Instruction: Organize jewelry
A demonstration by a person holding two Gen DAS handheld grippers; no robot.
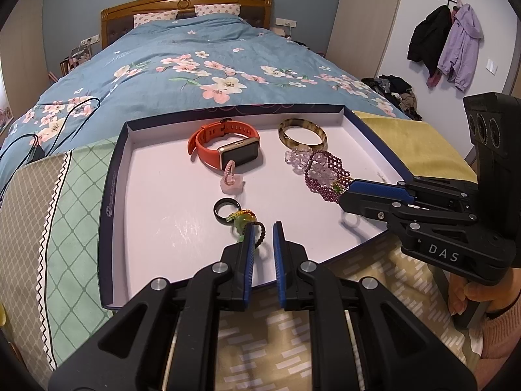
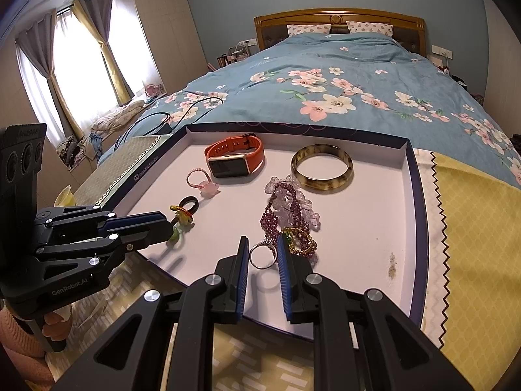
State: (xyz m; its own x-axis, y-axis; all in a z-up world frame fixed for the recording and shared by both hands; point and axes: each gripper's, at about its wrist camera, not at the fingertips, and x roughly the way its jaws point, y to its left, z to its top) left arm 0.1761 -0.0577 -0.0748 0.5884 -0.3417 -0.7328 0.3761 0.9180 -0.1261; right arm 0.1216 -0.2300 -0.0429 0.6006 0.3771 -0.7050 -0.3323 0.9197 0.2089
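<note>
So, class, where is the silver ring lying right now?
In the right wrist view, the silver ring lies in the white tray near its front edge, between the right gripper's open fingers, just left of the purple bead bracelet.
</note>
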